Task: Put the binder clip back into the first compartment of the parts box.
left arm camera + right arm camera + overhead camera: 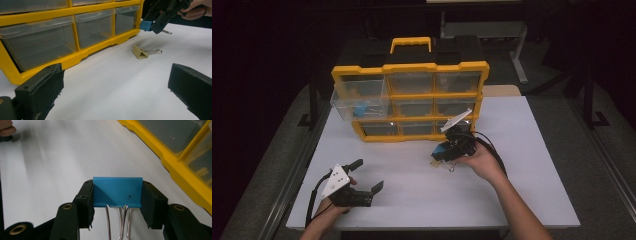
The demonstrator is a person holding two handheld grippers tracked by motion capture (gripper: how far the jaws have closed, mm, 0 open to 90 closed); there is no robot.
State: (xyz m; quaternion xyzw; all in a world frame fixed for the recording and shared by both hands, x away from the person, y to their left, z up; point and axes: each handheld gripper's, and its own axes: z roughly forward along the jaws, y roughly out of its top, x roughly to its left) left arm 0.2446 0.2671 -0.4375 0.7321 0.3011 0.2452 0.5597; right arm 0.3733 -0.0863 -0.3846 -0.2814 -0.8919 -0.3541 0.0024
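Observation:
A blue binder clip [117,192] with silver wire handles sits clamped between the pads of my right gripper [117,200], lifted off the white table [412,190]. From above, that gripper [447,150] hangs in front of the yellow drawer organizer [412,100], and the clip [442,149] shows at its tip. In the left gripper view the same blue clip [145,25] hovers above a yellow binder clip [140,52] lying on the table. My left gripper [367,176] rests open near the table's front left, nothing between its jaws.
The organizer has a clear drawer [359,102] pulled out at its upper left, holding a blue clip [363,110]. Its other drawers [93,28] are pushed in. A bare white surface lies between the two grippers.

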